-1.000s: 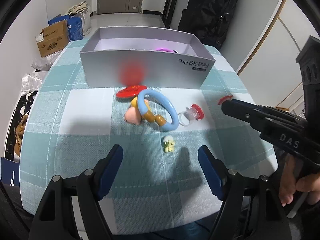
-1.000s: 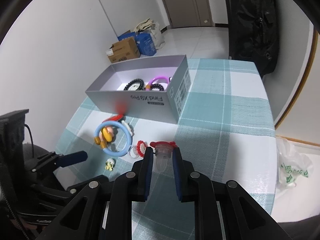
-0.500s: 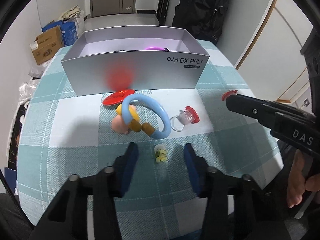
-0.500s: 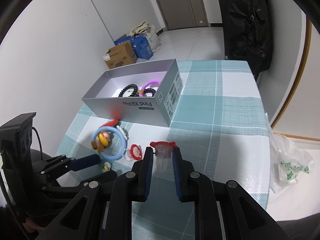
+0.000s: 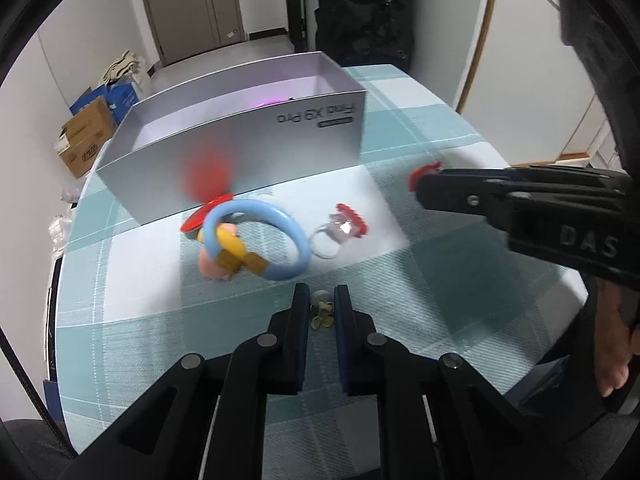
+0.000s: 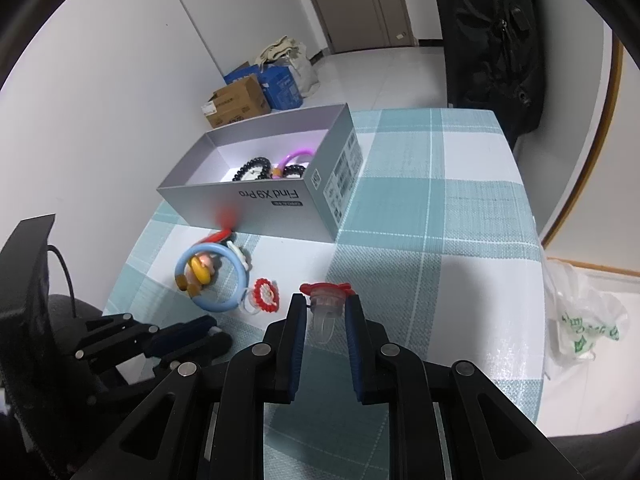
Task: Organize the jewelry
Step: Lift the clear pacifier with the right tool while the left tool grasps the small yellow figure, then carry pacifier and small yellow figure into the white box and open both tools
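My left gripper (image 5: 321,300) is shut on a small yellow-green charm (image 5: 322,312) on the checked tablecloth. My right gripper (image 6: 325,307) is shut on a clear ring with a red top (image 6: 326,300), held above the cloth; it shows at the right in the left wrist view (image 5: 424,178). A blue bangle (image 5: 256,236) with a yellow and pink toy lies by a red disc (image 5: 206,210). A clear ring with a red flower (image 5: 346,226) lies to its right. The grey box (image 6: 276,200) holds black bead bracelets (image 6: 252,168) and a purple ring (image 6: 296,158).
The table's edge (image 6: 538,280) runs on the right, with a plastic bag (image 6: 580,320) on the floor beyond it. Cardboard boxes (image 6: 236,104) stand on the floor behind the grey box. A black bag (image 6: 496,40) hangs at the back right.
My left gripper moved forward and closed from wide open onto the yellow-green charm. My right gripper stayed shut on the red-topped ring and drifted slightly.
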Demonstrator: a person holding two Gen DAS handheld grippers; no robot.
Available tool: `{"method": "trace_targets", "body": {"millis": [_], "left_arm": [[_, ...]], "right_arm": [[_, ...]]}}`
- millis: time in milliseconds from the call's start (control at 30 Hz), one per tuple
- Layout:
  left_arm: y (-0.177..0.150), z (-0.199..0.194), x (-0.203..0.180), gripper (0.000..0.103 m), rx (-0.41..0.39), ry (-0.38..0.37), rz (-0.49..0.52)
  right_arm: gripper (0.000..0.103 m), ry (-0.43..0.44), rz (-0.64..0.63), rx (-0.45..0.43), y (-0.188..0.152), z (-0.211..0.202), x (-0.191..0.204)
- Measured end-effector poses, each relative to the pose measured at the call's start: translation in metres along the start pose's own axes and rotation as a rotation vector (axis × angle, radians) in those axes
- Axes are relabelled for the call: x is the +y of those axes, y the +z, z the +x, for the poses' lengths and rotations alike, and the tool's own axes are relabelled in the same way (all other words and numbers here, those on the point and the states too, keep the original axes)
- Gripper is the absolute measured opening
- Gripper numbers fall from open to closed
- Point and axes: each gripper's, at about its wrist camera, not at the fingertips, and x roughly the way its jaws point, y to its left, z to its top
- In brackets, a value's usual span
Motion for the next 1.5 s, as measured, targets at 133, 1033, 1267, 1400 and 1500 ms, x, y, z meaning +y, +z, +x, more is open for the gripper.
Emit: {"method": "trace_targets", "body": {"millis": [133, 1033, 1267, 1400, 1500], "left_arm": [[0.001, -0.005, 0.001, 0.008, -0.015, -0.033, -0.006], [0.064, -0.032, 0.08, 0.008, -0.197, -0.197, -0.301], [0.076, -0.028, 0.093, 0.008, -0.207, -0.193, -0.305], [0.085, -0.02, 0.101, 0.008, -0.216, -0.181, -0.3], [0.092, -0.01, 0.11, 0.008, -0.201, -0.196, -0.321]], "right_arm": [[0.018, -0.004, 0.006, 0.004, -0.001, 0.002, -0.001], [0.018, 0.276, -0.032, -0.189, 0.037, -0.029, 0.029], [0.019, 0.296, -0.091, -0.188, 0.068, -0.02, 0.039], [0.019, 0.3, -0.118, -0.18, 0.088, -0.007, 0.04], [0.019, 0.292, -0.127, -0.175, 0.1, 0.002, 0.041]]}}
